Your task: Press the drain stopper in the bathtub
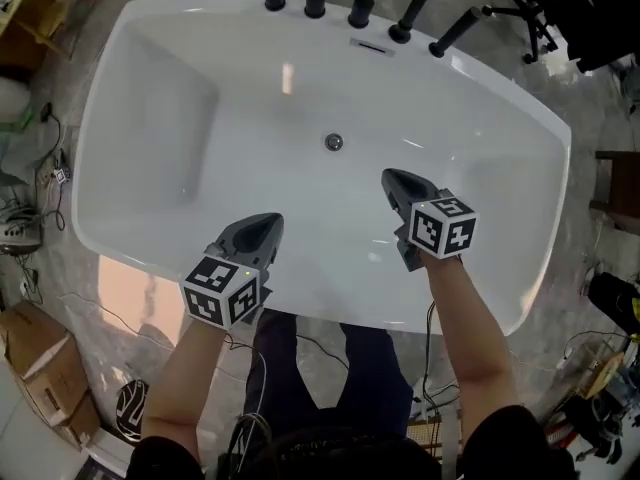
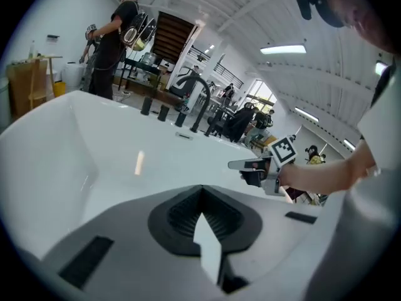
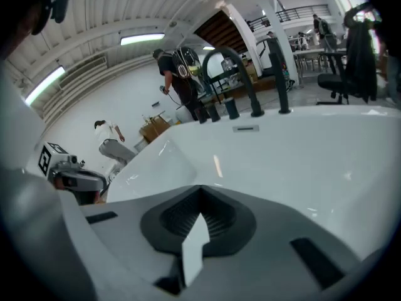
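**Stopper not yet pressed, both tongs closed above the tub**

Nothing done so far, judging by the head view. No contact yet with the small round chrome drain stopper point(image 1: 334, 142), set in the middle of the floor of the glossy white rounded bathtub point(image 1: 150, 128). Nearer to it, the right grey two-jaw gripper point(image 1: 392, 180), held above the tub floor toward the near-right of the stopper, near it but clearly apart. Farther back, the left grey two-jaw gripper point(image 1: 268, 223), over the near rim. Jaws of each pressed together, pinching nothing, as shown plainly in both gripper views. No sight of the stopper in either of those views.

Left to do, by this reading: lower a closed tip, most likely the right one, straight onto the stopper and push.

Along the far rim:
- three black round tap knobs point(image 1: 315, 0)
- a black curved spout point(image 1: 415, 3)
- a black hand-shower handle point(image 1: 455, 30)
- a narrow overflow slot point(image 1: 372, 47) on the far wall just below

Outside the tub:
- a brown cardboard box point(image 1: 45, 363)
- a black office chair point(image 1: 520, 8)
- a person in dark clothes point(image 2: 116, 36), standing beyond the far rim

Nothing in the way between the right tip and the stopper.
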Action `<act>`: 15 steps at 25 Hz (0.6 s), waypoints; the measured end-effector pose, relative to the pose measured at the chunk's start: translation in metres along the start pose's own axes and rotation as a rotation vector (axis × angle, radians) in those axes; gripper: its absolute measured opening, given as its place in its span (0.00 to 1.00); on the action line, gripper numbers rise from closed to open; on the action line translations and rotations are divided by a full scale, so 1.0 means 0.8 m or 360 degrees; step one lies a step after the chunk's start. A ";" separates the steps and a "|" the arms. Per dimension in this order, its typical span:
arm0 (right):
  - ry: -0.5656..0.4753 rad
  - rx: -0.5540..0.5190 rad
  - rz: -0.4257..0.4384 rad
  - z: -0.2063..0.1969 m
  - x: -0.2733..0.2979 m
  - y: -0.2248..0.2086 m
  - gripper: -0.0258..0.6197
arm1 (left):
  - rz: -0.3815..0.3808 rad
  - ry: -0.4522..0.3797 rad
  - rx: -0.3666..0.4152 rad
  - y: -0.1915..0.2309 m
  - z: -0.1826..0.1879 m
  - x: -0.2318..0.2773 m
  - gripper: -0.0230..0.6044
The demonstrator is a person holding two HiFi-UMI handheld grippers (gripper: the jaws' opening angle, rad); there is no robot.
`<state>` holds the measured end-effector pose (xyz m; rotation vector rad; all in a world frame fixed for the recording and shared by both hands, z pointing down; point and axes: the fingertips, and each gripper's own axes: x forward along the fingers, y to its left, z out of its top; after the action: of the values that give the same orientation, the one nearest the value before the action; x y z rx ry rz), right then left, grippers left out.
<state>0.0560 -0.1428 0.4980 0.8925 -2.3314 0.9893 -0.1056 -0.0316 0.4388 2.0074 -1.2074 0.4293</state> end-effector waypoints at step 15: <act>-0.0517 -0.0104 0.0073 0.082 -0.311 0.195 0.06 | -0.0178 -0.0220 0.0197 -0.189 0.111 -0.160 0.04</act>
<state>0.1064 -0.0130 0.2315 1.0434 -2.6470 0.8307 -0.0472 0.0239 0.2374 2.2299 -1.1685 0.3216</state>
